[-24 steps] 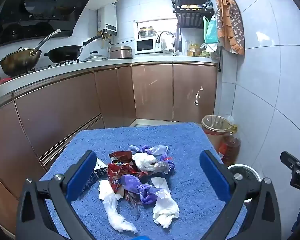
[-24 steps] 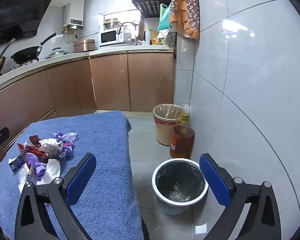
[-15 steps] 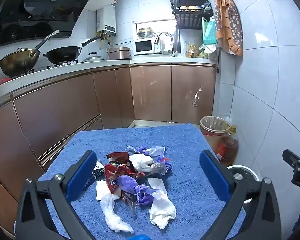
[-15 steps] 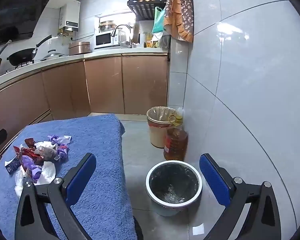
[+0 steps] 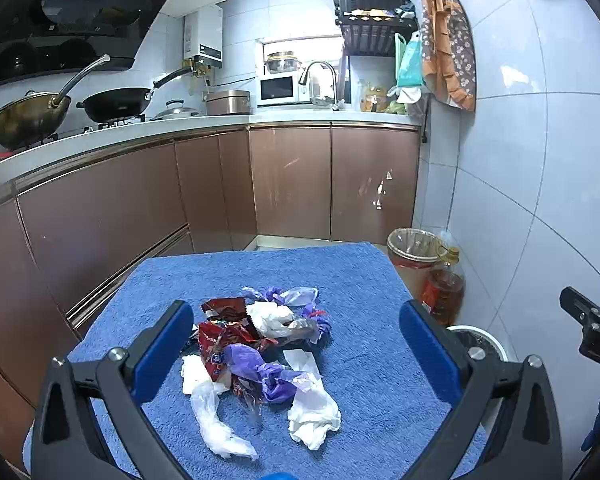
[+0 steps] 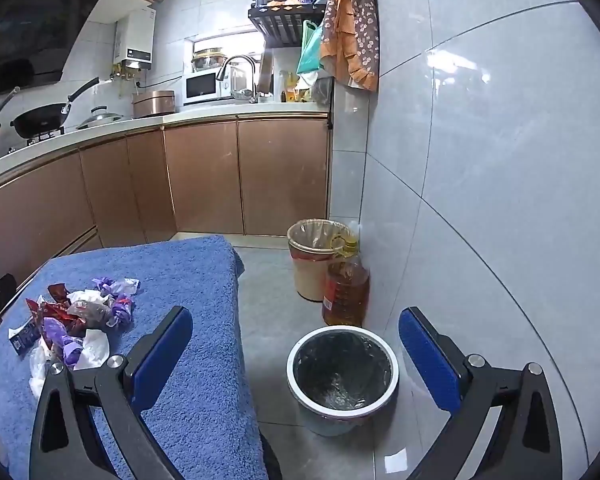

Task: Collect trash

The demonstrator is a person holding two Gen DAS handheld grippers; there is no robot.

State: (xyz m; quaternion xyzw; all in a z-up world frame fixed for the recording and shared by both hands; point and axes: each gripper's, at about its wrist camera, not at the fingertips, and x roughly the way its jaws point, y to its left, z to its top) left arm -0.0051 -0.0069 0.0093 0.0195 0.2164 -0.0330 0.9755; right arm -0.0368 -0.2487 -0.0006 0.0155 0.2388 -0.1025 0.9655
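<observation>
On the blue surface (image 5: 364, 280), a pile of trash (image 5: 260, 344) sits in front of the left gripper (image 5: 296, 344).
Its fingers (image 5: 160, 348) are wide apart and hold nothing. The right gripper (image 6: 296, 350), fingers wide too, hangs over the floor by the black-lined bin (image 6: 342, 376).
</observation>
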